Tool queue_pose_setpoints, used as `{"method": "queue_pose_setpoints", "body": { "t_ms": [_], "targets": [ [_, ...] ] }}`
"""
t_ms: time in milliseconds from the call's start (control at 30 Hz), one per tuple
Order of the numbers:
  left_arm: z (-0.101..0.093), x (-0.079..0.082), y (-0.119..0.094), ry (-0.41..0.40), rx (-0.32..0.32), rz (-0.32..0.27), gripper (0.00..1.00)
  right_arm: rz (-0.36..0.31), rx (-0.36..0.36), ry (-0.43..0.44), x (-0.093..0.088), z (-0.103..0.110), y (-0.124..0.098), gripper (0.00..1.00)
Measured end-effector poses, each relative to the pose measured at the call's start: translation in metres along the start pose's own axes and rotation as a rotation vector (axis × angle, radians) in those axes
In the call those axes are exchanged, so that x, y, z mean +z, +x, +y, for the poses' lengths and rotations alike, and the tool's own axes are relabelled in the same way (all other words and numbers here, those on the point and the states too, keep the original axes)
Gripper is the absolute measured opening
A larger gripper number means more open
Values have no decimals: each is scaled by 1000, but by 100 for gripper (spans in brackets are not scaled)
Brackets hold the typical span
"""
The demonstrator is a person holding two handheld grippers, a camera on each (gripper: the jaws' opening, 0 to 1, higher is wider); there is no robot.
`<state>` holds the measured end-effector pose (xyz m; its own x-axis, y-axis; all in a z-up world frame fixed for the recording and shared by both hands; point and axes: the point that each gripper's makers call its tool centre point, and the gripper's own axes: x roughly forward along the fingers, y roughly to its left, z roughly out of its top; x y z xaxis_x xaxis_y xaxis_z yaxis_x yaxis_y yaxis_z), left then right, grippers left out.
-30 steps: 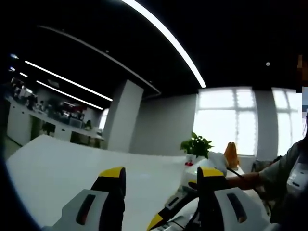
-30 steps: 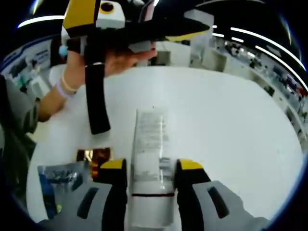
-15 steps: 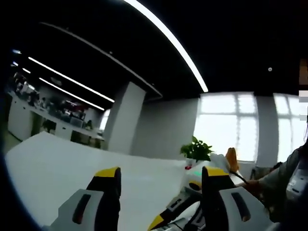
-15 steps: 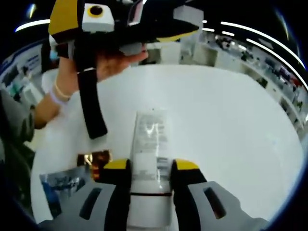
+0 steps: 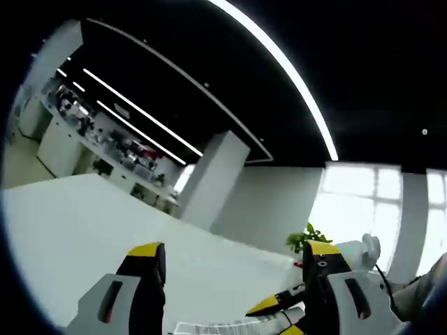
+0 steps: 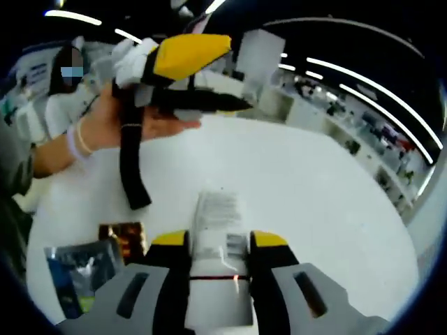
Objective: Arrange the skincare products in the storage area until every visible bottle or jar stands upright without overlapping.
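Observation:
My right gripper is shut on a white tube with grey print, which points forward over the white round table. A hand holds my left gripper in the air above the table's far left, a black strap hanging from it. In the left gripper view my left gripper stands open with nothing between its fingers, facing the room and ceiling. The tube's printed end shows at the bottom edge there, beside a yellow tip of the right gripper.
A brown glossy packet and a blue and silver sachet lie on the table to the left of my right gripper. A person stands at the far left. A potted plant stands beyond the table.
The left gripper has tilted and turned in the hand, so its view has swung toward the ceiling and the tube's end has come into it. The right gripper still holds the tube.

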<state>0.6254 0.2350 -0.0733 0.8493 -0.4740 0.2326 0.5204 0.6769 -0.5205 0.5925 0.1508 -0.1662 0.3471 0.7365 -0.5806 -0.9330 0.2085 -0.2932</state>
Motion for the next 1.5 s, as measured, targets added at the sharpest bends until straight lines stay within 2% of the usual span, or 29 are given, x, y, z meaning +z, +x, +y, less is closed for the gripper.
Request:
{"method": "queue_pose_setpoints", "body": {
  "t_ms": [200, 267, 333, 367, 400, 433, 467, 500, 533, 567, 633, 700, 767, 800, 867, 900, 967, 1100, 1267, 1300, 1367, 1500],
  "targets": [
    [-3, -8, 1, 2, 6, 17, 82, -4, -5, 2, 2, 1, -4, 29],
    [-3, -9, 2, 7, 3, 25, 82, 53, 24, 102, -10, 6, -1, 28],
    [-4, -11, 2, 9, 2, 30, 82, 121, 56, 159, -26, 9, 3, 25],
    [-4, -11, 2, 10, 2, 31, 82, 121, 68, 176, -29, 11, 5, 4],
    [-4, -12, 2, 12, 1, 34, 82, 18, 8, 183, -18, -3, 8, 5],
    [-6, -13, 2, 14, 0, 36, 81, 15, -12, 130, -19, -9, 7, 11],
    [-6, -14, 1, 16, 0, 37, 81, 13, -9, 155, -16, -11, 7, 26],
    [-7, -14, 1, 17, -2, 38, 81, 42, 36, 202, -15, -6, 10, 45],
    [-7, -14, 1, 17, -2, 37, 81, 92, 72, 209, -18, 0, 10, 62],
    [-7, -14, 1, 18, -3, 38, 81, 197, 145, 225, -26, 11, 8, 68],
    [-7, -14, 1, 20, -3, 41, 81, 324, 190, 244, -36, 24, 5, 68],
    [-7, -14, 0, 24, 1, 41, 81, 405, 155, 195, -47, 21, 5, 67],
    [-6, -14, 0, 30, 5, 42, 81, 505, 164, 179, -58, 22, 2, 64],
    [-5, -15, -1, 33, 8, 44, 81, 558, 172, 198, -63, 22, 1, 64],
    [-5, -17, 0, 38, 11, 50, 81, 670, 202, 246, -73, 26, -2, 55],
    [-5, -18, 0, 41, 12, 53, 81, 663, 190, 213, -71, 20, 0, 52],
    [-3, -18, 0, 45, 17, 57, 81, 715, 200, 222, -73, 20, -3, 47],
    [1, -15, -1, 45, 26, 50, 81, 759, 206, 210, -72, 22, 0, 46],
    [3, -11, -1, 41, 34, 36, 80, 783, 215, 198, -71, 21, 1, 46],
    [5, -9, -2, 41, 36, 35, 80, 784, 213, 199, -71, 21, 0, 46],
    [9, -8, -2, 48, 44, 34, 80, 738, 234, 158, -70, 21, 2, 47],
    [12, -8, -2, 48, 51, 35, 79, 728, 229, 158, -70, 20, 2, 47]
  ]
}}
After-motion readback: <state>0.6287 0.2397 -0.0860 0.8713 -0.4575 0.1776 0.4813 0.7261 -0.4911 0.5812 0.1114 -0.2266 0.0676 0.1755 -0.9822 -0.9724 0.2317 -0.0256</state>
